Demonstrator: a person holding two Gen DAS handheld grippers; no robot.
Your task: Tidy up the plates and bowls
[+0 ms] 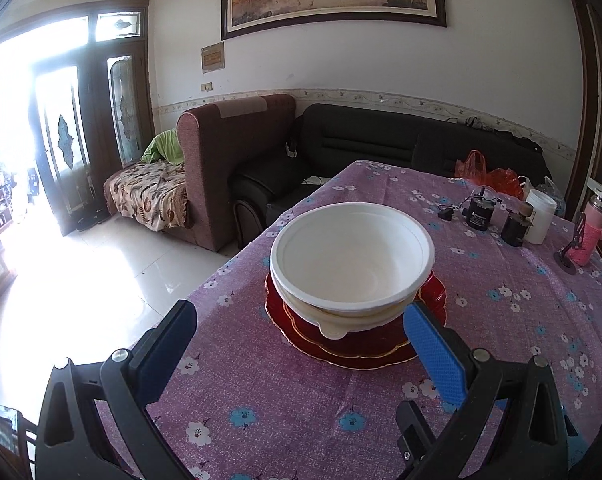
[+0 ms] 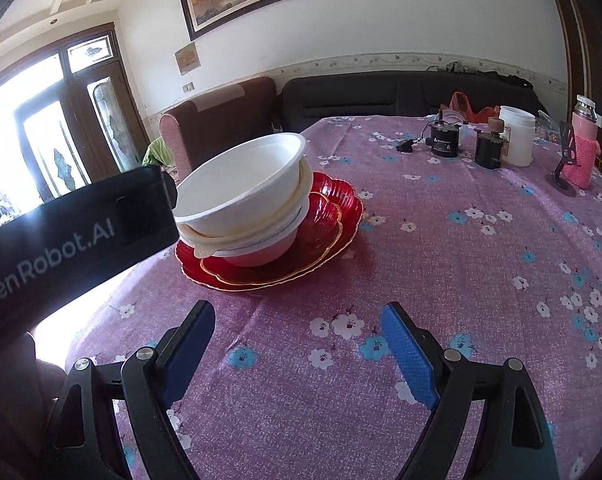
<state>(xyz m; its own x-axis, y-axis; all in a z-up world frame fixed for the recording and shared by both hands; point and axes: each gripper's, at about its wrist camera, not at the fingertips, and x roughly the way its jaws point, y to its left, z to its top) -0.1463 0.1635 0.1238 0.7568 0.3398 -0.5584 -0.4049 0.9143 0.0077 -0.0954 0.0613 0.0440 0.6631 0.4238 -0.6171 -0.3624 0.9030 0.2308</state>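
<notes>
Stacked white bowls (image 1: 351, 264) sit tilted on stacked red plates with gold rims (image 1: 353, 348) on the purple flowered tablecloth (image 1: 285, 408). My left gripper (image 1: 299, 320) is open and empty, its blue pads just in front of the stack, apart from it. In the right wrist view the bowls (image 2: 243, 196) and red plates (image 2: 325, 236) lie ahead to the left. My right gripper (image 2: 299, 322) is open and empty over the cloth, short of the plates. The left gripper's black body (image 2: 73, 236) shows beside the bowls.
At the table's far right stand two black motor-like parts (image 2: 445, 138), a white jar (image 2: 517, 140), a pink bottle (image 2: 581, 148) and a small black stand (image 2: 561, 172). Sofas (image 1: 381, 148) lie beyond the table's far edge. The table's left edge drops to tiled floor (image 1: 101, 280).
</notes>
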